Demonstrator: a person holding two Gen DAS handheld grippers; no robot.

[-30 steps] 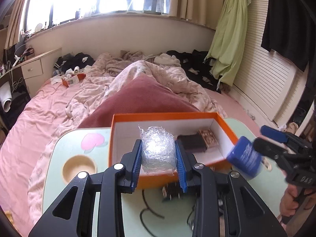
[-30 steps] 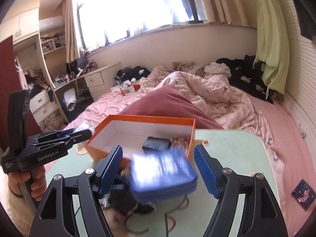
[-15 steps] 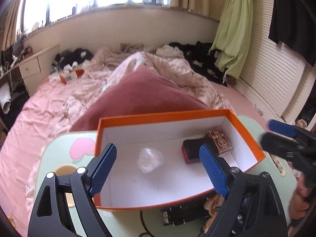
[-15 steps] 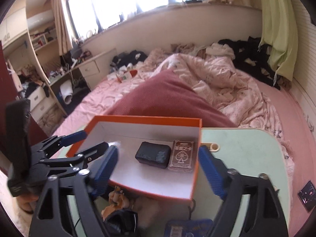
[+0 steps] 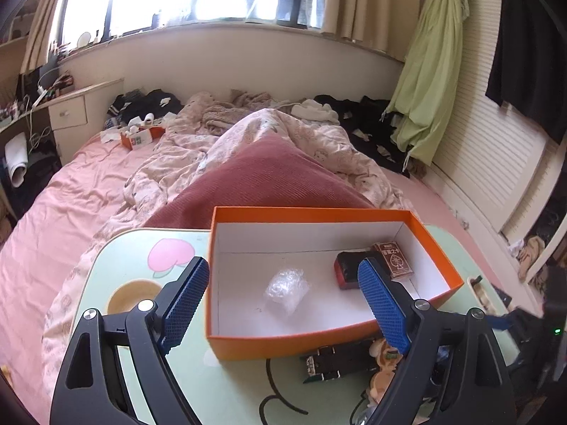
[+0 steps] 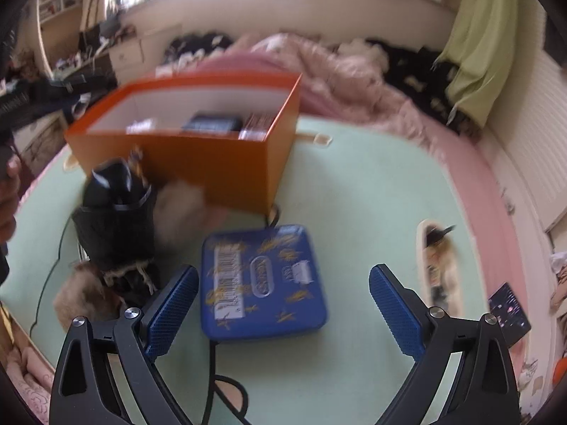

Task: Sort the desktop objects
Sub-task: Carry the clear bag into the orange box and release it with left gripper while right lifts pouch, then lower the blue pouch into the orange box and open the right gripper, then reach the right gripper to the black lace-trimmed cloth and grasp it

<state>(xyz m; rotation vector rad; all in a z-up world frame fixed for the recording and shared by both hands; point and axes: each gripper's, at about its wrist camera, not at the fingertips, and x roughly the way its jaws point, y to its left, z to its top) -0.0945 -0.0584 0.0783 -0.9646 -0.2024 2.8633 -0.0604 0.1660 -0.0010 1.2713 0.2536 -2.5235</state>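
Left gripper [image 5: 281, 299] jaws released over orange cardboard box [image 5: 438, 246], crinkly plastic wad [image 5: 286, 287] at frame centre. Right gripper [image 6: 281, 310] jaws spread, rounded blue tin [image 6: 262, 281] flat on counter [image 6: 372, 191], lower centre.

Little I can read from here.
I see a barcode label on the blue tin [image 6: 263, 283], digits blurred; the card pack [image 5: 392, 260] shows a spade and unreadable characters.

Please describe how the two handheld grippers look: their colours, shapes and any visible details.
The left gripper and right gripper look alike: black angular frames with triangular cut-outs and small silver screws at the joints. Each finger ends in a long blue pad with a fine dotted grip texture. No sleeve or cable on the grippers is visible.
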